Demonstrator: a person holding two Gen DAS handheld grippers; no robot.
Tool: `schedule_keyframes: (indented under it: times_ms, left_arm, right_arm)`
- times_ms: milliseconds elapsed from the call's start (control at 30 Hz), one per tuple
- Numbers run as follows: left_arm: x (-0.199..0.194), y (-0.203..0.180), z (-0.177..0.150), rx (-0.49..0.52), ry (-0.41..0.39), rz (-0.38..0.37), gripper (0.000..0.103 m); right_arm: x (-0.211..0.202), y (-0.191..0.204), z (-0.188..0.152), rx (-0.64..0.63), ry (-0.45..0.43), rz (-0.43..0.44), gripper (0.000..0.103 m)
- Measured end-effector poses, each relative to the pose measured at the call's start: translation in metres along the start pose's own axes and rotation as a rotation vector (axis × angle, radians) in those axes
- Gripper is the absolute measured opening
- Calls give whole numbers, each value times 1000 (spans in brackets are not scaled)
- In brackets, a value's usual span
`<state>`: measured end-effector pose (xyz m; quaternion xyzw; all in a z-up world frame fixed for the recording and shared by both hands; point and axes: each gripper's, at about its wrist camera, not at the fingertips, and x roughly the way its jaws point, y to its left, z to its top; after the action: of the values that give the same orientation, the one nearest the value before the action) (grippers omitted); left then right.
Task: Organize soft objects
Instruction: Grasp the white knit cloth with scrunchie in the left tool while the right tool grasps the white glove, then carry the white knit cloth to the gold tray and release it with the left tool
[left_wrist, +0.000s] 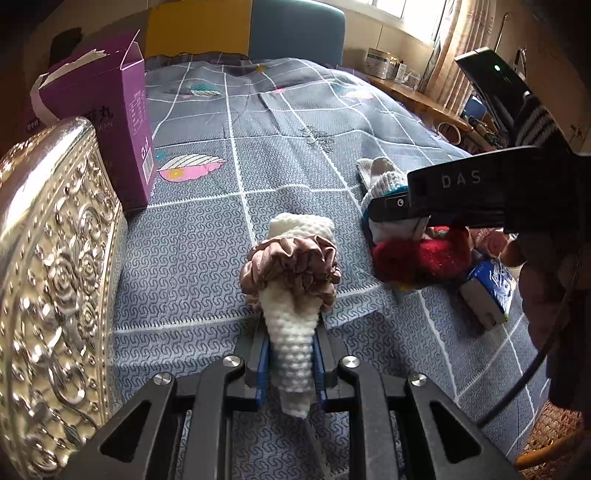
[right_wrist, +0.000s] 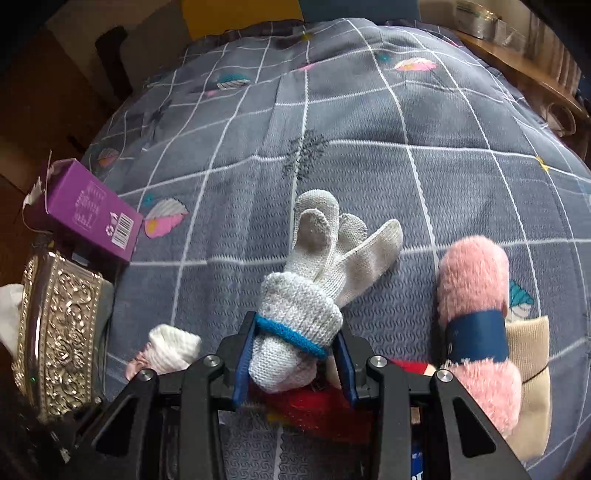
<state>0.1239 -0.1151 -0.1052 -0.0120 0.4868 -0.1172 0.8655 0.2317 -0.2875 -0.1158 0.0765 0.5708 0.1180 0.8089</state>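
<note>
Two grips on the go here. The right gripper (right_wrist: 293, 354) has its fingers (right_wrist: 243, 360) either side of a grey knitted glove (right_wrist: 314, 273), clamped at the cuff just by the blue band, on top of the pile at the near edge of the bed (right_wrist: 424, 155). I'd say this is the pick-up step. To do it well, bite should stay on the thick rolled cuff, not the loose knit, and the lift should go straight up so the red fluffy thing (right_wrist: 325, 402) underneath doesn't snag and come along.

The glove's long axis runs away from the gripper up the bed, cuff nearest, its fingertips fanned out and leaning a little right.

Over on the other side, the left gripper (left_wrist: 291, 365) has its fingers (left_wrist: 260, 363) pinched on a cream knitted roll (left_wrist: 291, 332) with a dusty-pink scrunchie (left_wrist: 291, 271) ringing it. It points away along the bed too, narrow end in the grip.

Further out: a pink fuzzy roll with a blue band (right_wrist: 476, 291) just right of the glove, an embossed silver tin (left_wrist: 51, 258) and a purple carton (left_wrist: 107, 110) at the left.
</note>
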Motion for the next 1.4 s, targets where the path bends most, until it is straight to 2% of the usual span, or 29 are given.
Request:
schedule_keyframes:
  times_ms: [67,133,367,533,667,767,967,1100,1167,1267,1400]
  left_arm:
    - [-2,0,9,-24,19,-15,17]
    - [-9,-3,19,-22,-1,-1,17]
    - [-48,-22,68,-18,-54,-34,17]
    - [-74,-21,114,-63,-73,-79,17]
    - [-88,-5,139,-93,-83,-78,17]
    - [-98,11,155,-100,-108,-49,17]
    - [-119,81,180,-197,-153,14,17]
    - [-143,147,175,-305,-199,67,17]
    - [-153,183,163,-360,-217,96,17]
    - [-165,228,132,-419,-228,169,18]
    - [-175,282,79,-526,-229,225,17]
  right_arm:
    - [4,-9,1,50,9,32,42]
    - [7,-13,2,56,16,44,45]
    - [5,-11,0,34,1,33,45]
    - [7,-6,-1,5,-6,21,47]
    - [10,3,-4,-44,-11,-15,47]
    - [12,9,-6,-69,-16,-37,48]
    - [12,11,-6,-81,-19,-45,48]
    - [13,15,-7,-103,-22,-58,48]
    - [14,18,-8,-114,-24,-67,48]
    - [15,21,-9,-124,-26,-75,48]
    - [16,26,-13,-141,-33,-92,47]
